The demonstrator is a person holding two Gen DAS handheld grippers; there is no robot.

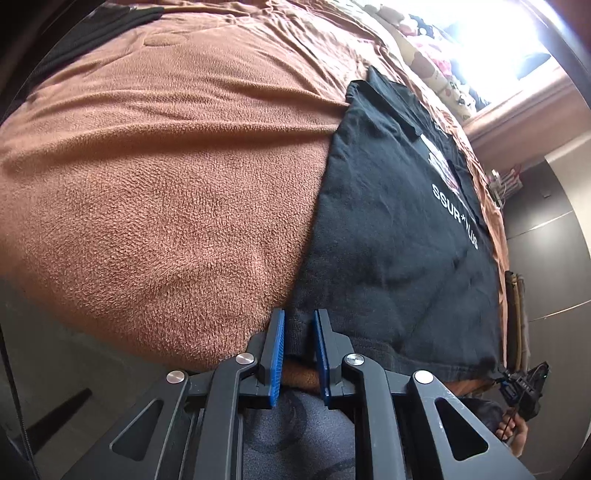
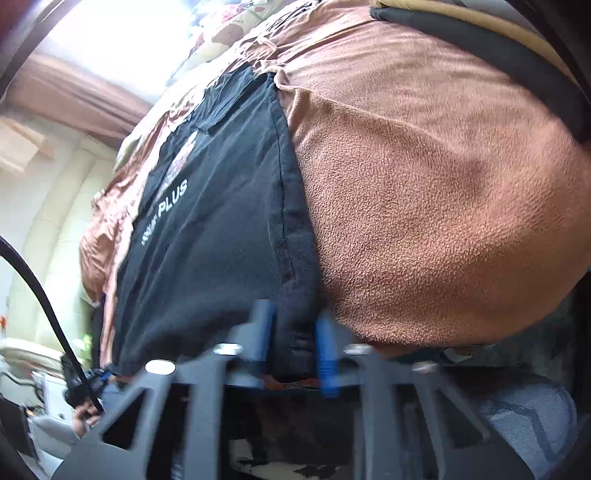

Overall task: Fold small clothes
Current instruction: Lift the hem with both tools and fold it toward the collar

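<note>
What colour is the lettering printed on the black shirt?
White lettering on the black shirt, clearest in the left wrist view.

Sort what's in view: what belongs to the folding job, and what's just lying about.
Job:
- black T-shirt, partly folded, white print up
- left gripper, jaws at its near hem corner
- right gripper, jaws at the other near corner

Lying about:
- brown fleece blanket underneath
- patterned bedding by the window
- dark cloth, far corner

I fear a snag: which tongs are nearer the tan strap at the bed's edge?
Right. The right tongs grip the shirt corner beside the strap; the left tongs hold the far corner, across the shirt.
</note>
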